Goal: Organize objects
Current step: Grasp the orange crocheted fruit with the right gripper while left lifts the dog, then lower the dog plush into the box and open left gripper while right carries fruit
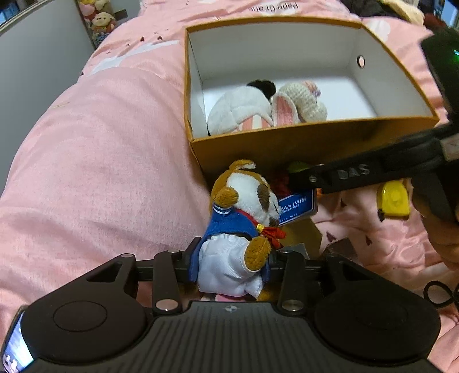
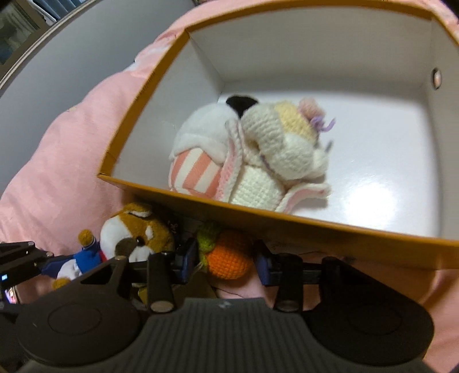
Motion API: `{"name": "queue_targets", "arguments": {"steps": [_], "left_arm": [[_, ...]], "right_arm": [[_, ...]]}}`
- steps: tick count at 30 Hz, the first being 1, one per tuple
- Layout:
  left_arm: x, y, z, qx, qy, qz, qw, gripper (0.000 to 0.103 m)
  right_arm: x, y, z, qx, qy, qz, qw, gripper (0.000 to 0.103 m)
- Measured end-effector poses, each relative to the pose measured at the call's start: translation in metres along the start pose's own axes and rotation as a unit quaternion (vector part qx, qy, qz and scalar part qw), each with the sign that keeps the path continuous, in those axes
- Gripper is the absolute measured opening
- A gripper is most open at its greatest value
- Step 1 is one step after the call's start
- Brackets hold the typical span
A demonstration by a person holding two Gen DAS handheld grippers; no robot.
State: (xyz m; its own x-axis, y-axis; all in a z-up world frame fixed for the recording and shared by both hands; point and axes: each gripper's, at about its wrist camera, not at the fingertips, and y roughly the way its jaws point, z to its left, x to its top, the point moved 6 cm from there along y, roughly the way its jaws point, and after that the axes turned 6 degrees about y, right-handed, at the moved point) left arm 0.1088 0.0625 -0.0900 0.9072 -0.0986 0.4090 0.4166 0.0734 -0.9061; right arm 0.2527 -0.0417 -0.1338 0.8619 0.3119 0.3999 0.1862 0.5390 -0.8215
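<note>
A brown-and-white plush dog in a blue sailor suit [image 1: 243,206] lies on the pink bedding just in front of the orange box [image 1: 287,143]. My left gripper [image 1: 238,258] is shut on its white lower body. My right gripper [image 2: 225,262] is shut on a crocheted orange with a green leaf [image 2: 229,256], low against the box's near wall [image 2: 287,226]. One of its fingers [image 1: 344,172] reaches in from the right in the left wrist view. Inside the white-lined box lie a white plush with pink stripes [image 2: 198,149] and a cream crocheted bunny [image 2: 275,149], touching each other.
Pink bedding [image 1: 100,172] surrounds the box. A blue card tag [image 1: 298,206] sits by the dog's head and a yellow item [image 1: 393,200] lies to the right. A black cord loop [image 1: 441,295] is at the lower right. Grey furniture [image 1: 37,57] stands to the left, soft toys [image 1: 100,20] behind it.
</note>
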Motion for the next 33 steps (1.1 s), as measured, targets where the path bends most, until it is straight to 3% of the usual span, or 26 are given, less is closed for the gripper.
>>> {"name": "queue_targets", "arguments": {"steps": [7, 11, 16, 25, 33], "left_arm": [[0.003, -0.029, -0.001, -0.032, -0.035, -0.043, 0.9979, 0.043], [0.008, -0.049, -0.008, -0.048, -0.034, -0.07, 0.9958, 0.043], [0.016, -0.077, -0.017, -0.07, -0.033, -0.109, 0.991, 0.043], [0.042, -0.121, -0.027, -0.122, -0.038, -0.185, 0.9744, 0.043], [0.107, -0.124, -0.037, -0.147, -0.034, -0.245, 0.9576, 0.043]], "right_arm": [[-0.012, -0.032, -0.016, -0.018, 0.005, -0.017, 1.0, 0.045], [-0.018, -0.055, -0.036, -0.022, 0.005, -0.03, 0.999, 0.045], [-0.02, -0.082, -0.031, -0.016, -0.003, -0.053, 0.998, 0.045], [-0.01, -0.141, -0.019, -0.002, -0.034, -0.115, 0.993, 0.045], [0.025, -0.185, -0.034, -0.034, -0.038, -0.169, 0.984, 0.044]]}}
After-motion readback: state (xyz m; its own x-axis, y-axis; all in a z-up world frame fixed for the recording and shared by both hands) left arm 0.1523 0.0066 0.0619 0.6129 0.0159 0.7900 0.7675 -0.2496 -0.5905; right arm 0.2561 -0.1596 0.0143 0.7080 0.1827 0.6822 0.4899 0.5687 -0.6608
